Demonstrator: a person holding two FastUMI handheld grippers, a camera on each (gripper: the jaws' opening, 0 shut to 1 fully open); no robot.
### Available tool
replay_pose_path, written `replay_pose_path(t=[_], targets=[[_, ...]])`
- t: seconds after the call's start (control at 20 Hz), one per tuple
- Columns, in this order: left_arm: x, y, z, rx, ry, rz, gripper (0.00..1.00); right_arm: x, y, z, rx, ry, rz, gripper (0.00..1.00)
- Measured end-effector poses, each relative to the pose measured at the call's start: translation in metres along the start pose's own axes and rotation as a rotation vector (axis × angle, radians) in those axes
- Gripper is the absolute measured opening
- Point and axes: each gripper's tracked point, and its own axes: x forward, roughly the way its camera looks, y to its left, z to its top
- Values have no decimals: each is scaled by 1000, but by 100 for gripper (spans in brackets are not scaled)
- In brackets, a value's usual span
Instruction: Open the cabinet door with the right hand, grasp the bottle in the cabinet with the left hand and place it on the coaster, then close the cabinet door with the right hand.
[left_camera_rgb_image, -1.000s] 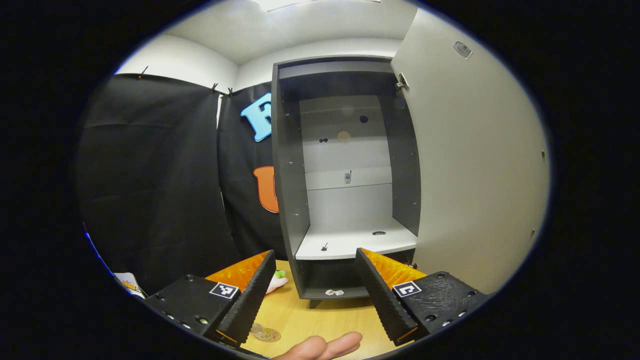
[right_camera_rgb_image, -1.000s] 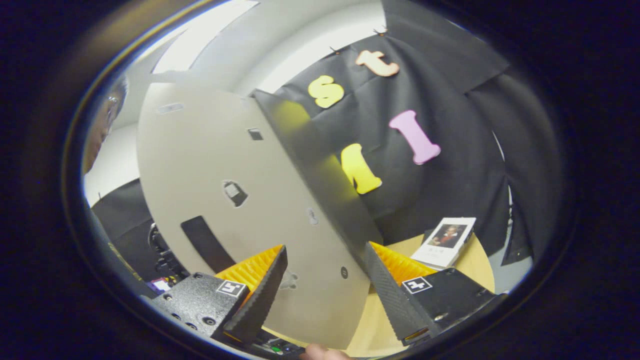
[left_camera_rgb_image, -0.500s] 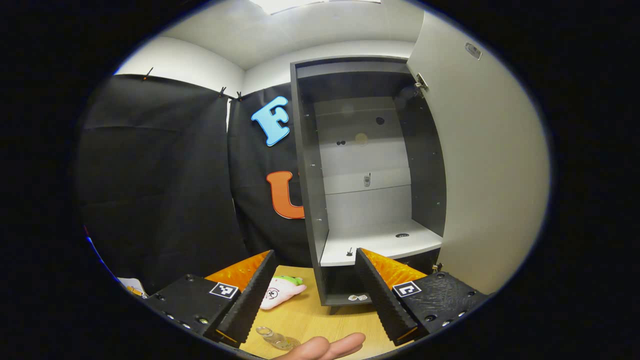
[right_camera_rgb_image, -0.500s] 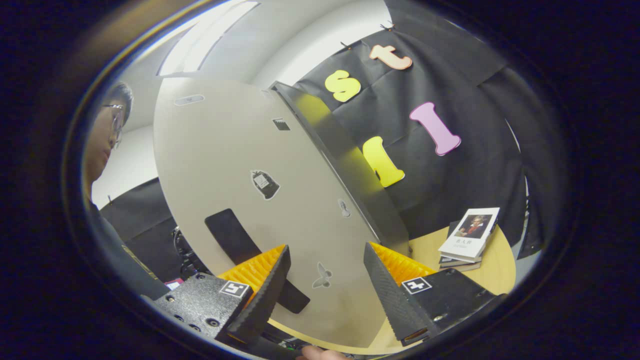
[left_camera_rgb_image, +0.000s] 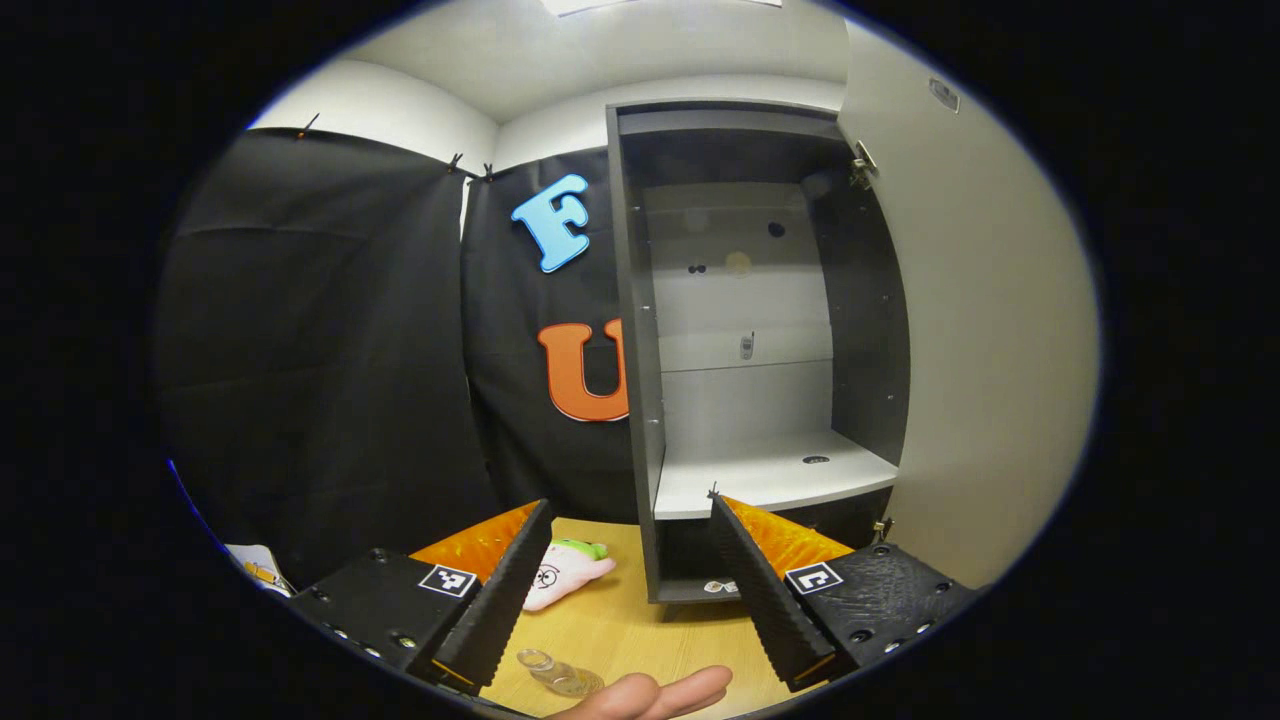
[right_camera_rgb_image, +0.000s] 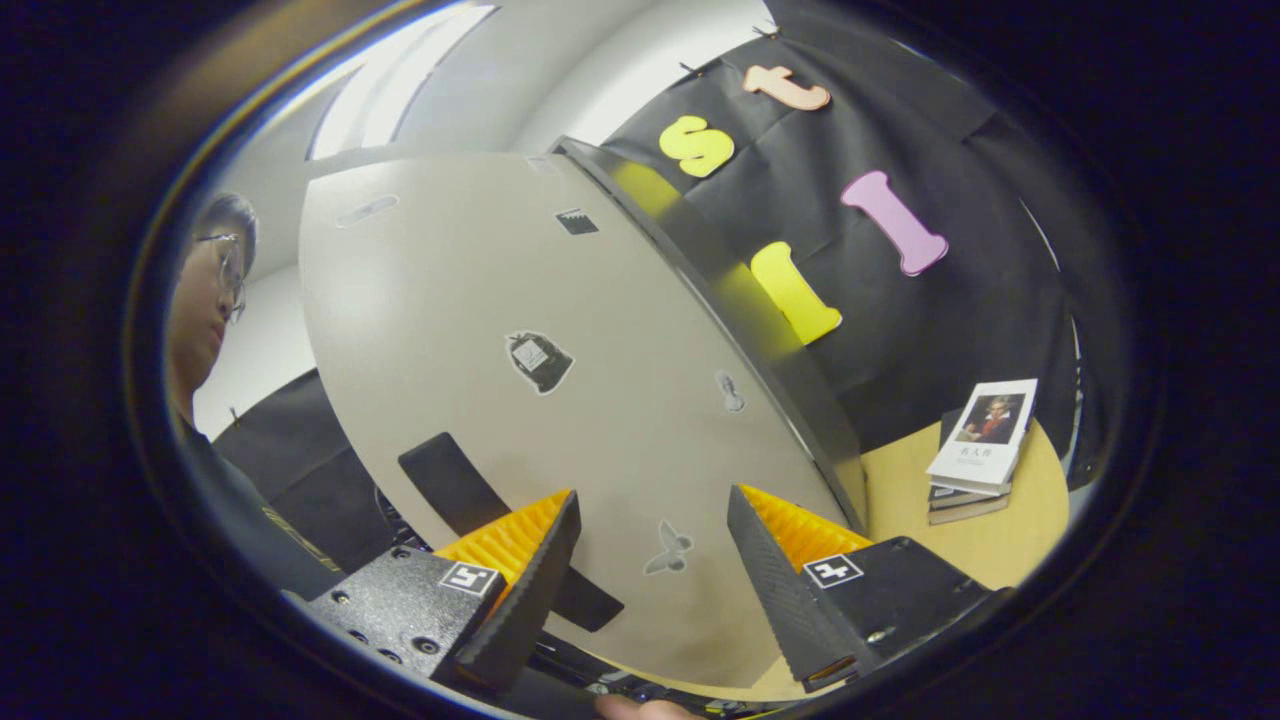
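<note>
The dark cabinet stands open, with nothing standing on its white shelf. Its pale door is swung out to the right. A clear bottle shows low on the wooden table, just under my left gripper, which is open and holds nothing. I cannot tell whether a coaster lies beneath the bottle. In the right gripper view the door's outer face with its black handle is close ahead. My right gripper is open in front of that face, with the handle running behind one finger.
A pink plush toy lies on the table left of the cabinet's foot. A fingertip shows at the bottom. Stacked books rest on the table right of the door. A person stands at the left.
The left gripper has swung left, so the cabinet sits farther right in its view. The right gripper has come off the door's edge and now faces the door's outer side.
</note>
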Motion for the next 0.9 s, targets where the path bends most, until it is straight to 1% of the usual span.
replay_pose_path(t=[0.3, 0.55, 0.7, 0.9], targets=[[0, 20, -11, -53, 39, 38, 96, 9, 21, -7, 18, 27, 22, 95], [-5, 30, -9, -37, 27, 47, 96, 21, 33, -8, 40, 22, 40, 95], [-9, 38, -14, -34, 37, 58, 96, 34, 40, -4, 92, 9, 79, 95], [-9, 49, -22, -33, 57, 78, 96, 39, 45, -1, 96, 8, 109, 95]])
